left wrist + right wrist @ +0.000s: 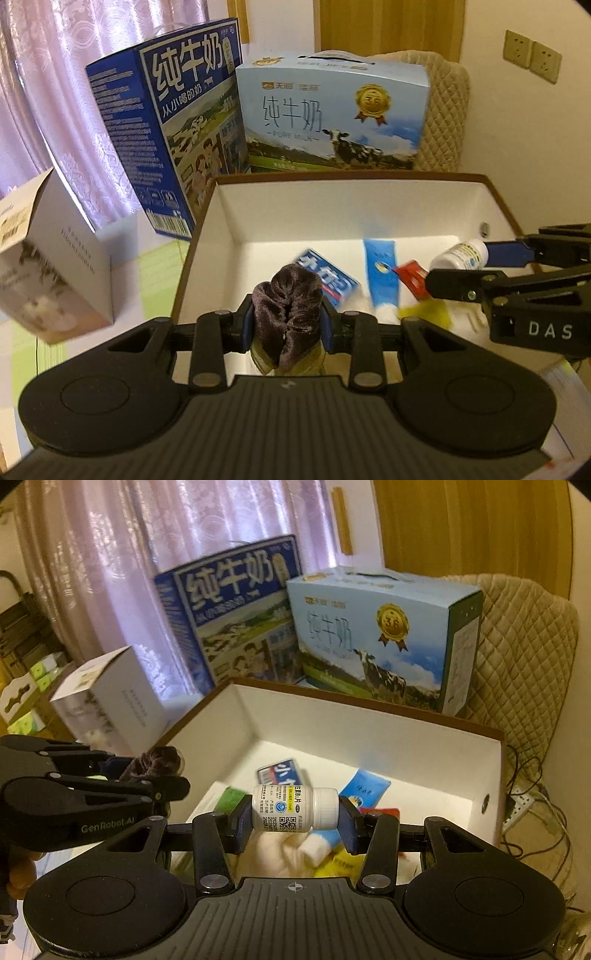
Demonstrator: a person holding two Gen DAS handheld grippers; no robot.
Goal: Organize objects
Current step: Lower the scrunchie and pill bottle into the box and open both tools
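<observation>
My left gripper is shut on a dark brown velvety cloth bundle, held above the near left part of a white open box with brown edges. My right gripper is shut on a small white pill bottle, gripped sideways by base and cap, over the same box. In the left wrist view the right gripper reaches in from the right with the bottle. Inside the box lie a blue carton, a blue tube, a red packet and a yellow packet.
Behind the box stand a dark blue milk carton case and a light blue milk case. A white box sits to the left. A quilted beige chair back is at the right, with cables and a power strip below.
</observation>
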